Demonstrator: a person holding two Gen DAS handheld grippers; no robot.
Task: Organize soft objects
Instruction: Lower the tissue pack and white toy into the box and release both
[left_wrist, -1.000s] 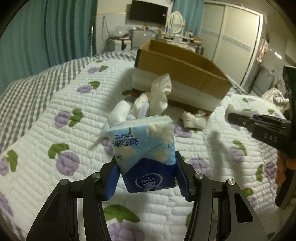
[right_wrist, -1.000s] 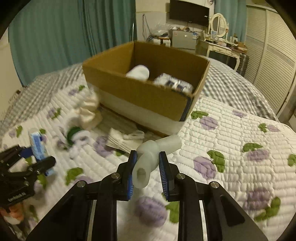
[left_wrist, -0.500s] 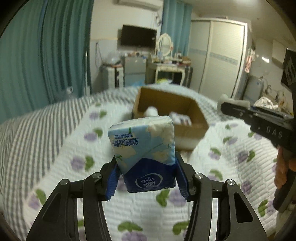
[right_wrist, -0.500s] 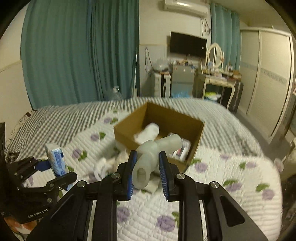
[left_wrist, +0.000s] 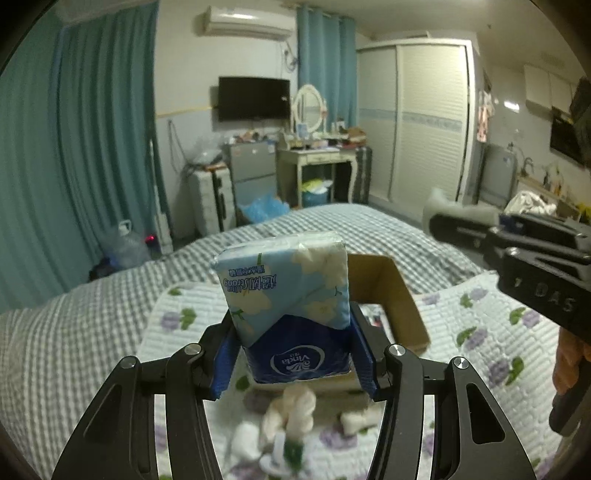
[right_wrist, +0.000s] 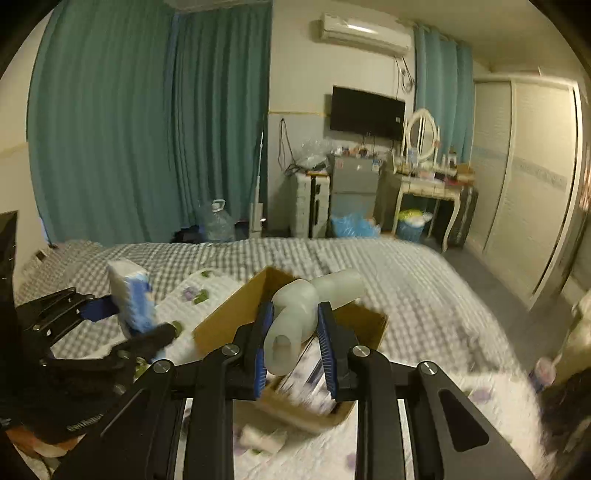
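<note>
My left gripper (left_wrist: 295, 354) is shut on a blue and white tissue pack (left_wrist: 288, 295) and holds it high above the bed; the pack also shows in the right wrist view (right_wrist: 129, 299). My right gripper (right_wrist: 295, 343) is shut on a white soft tube-shaped object (right_wrist: 299, 314), held above the open cardboard box (right_wrist: 236, 310). The box (left_wrist: 395, 291) lies on the quilt below and behind the tissue pack, with packets inside. The right gripper (left_wrist: 480, 236) appears at the right of the left wrist view.
Several white soft items (left_wrist: 288, 417) lie on the flowered quilt (left_wrist: 498, 332) in front of the box. A small white item (right_wrist: 258, 439) lies near the box's front corner. Beyond the bed stand teal curtains, a dresser and a wardrobe.
Both grippers have risen well above the bed with their objects still held. The box now appears lower and smaller, beneath both grippers.
</note>
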